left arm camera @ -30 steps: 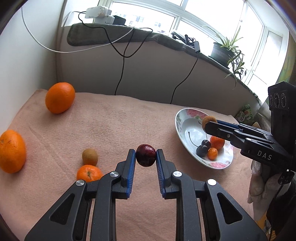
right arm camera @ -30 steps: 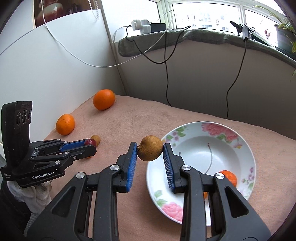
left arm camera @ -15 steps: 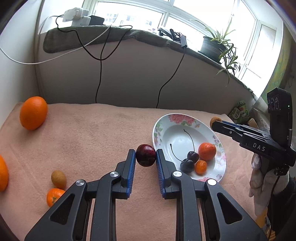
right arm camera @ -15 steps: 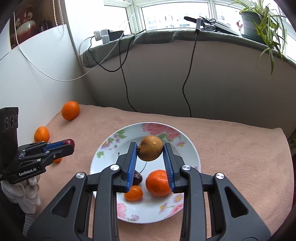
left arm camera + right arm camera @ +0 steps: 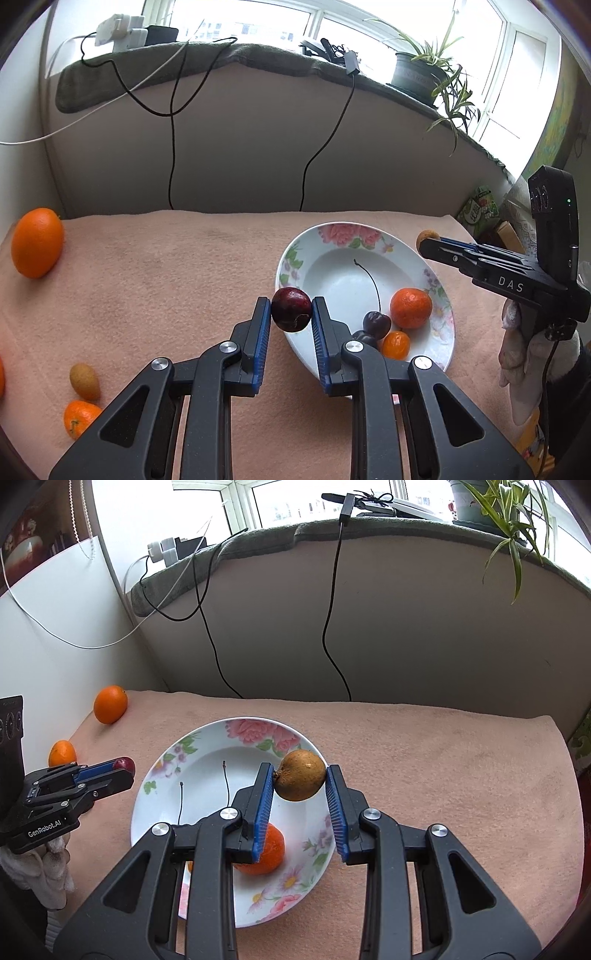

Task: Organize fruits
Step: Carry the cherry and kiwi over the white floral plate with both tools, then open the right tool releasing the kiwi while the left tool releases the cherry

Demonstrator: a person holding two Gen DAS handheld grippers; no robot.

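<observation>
Two fruits are held off the surface. A dark red cherry [image 5: 291,309] is clamped between the blue-padded fingers of the left gripper [image 5: 291,314], above the near-left rim of the flowered plate [image 5: 317,243]. A brown kiwi-like fruit [image 5: 300,775] is gripped by the right gripper [image 5: 300,781], above the right part of the same plate.

In the plate a mandarin [image 5: 410,308], a smaller orange fruit [image 5: 396,345] and two dark cherries [image 5: 376,324] are gathered at its near-right side; the second cherry is largely hidden behind a left finger. In the right wrist view the mandarin is half covered by the right gripper's left finger, only the cherries' stems can be made out, and the plate's near edge is cut off by the gripper body.

Whether the salmon-pink cloth [image 5: 166,266] covers a table or something else cannot be told. On it, outside the plate, a large orange [image 5: 37,242] is seen at the far-left corner, and a small brown fruit [image 5: 85,381] just beside a small mandarin [image 5: 79,419] near the left edge. Another orange [image 5: 62,753] at the left edge is cut off by the frame in the left view.

Cables [image 5: 171,147] hang down the wall behind, below a sill with a potted plant [image 5: 417,74].
</observation>
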